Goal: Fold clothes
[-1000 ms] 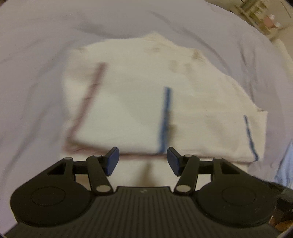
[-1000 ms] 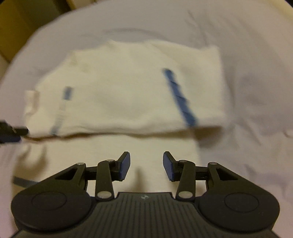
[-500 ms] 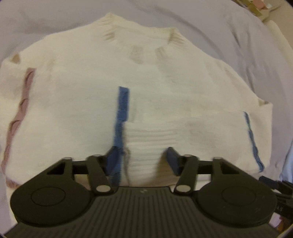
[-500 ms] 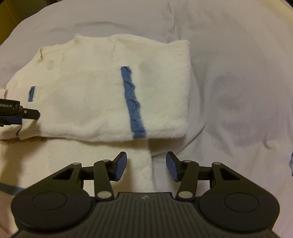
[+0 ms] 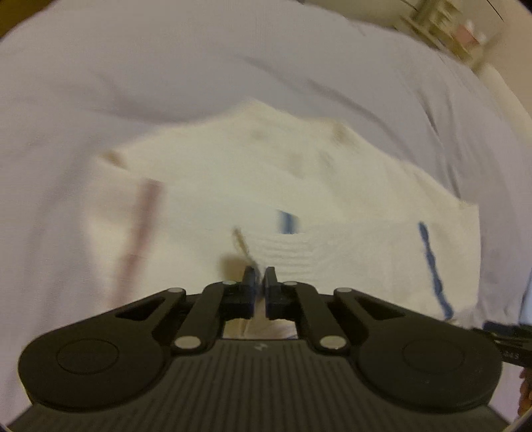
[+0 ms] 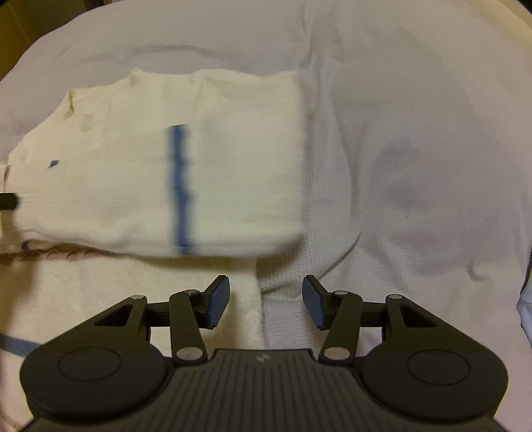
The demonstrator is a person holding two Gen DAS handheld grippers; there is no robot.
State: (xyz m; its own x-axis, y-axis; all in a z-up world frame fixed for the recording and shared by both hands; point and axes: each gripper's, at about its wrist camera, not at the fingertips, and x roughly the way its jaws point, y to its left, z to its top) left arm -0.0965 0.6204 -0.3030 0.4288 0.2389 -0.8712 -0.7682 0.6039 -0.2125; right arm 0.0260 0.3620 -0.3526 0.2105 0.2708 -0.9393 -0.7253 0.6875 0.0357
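Cream ribbed knit, a sweater point(image 5: 299, 186) with blue cable stripes point(image 6: 181, 189), is spread folded mid-frame on a pale bedsheet point(image 6: 415, 149). Left tool point(image 5: 260, 282) is clamped on its ribbed edge; right tool point(image 6: 266, 304) is held apart, nothing between.

Your left wrist view is motion-smeared: the cream knitted sweater with blue and pink cable stripes point(image 5: 299, 199) shows no stitch detail, and the brownish marks near its top edge cannot be identified. The black two-finger left gripper point(image 5: 260, 277) has its jaws drawn together; whether cloth sits between the pads is hidden by the pads themselves. At 4 o'clock a black bar with unreadable lettering point(image 5: 508, 342) is cut by the frame. Blurred shelving point(image 5: 442, 23) at 1 o'clock is unresolvable.

In your right wrist view, the sweater's near layer runs off the frame at 8 o'clock.
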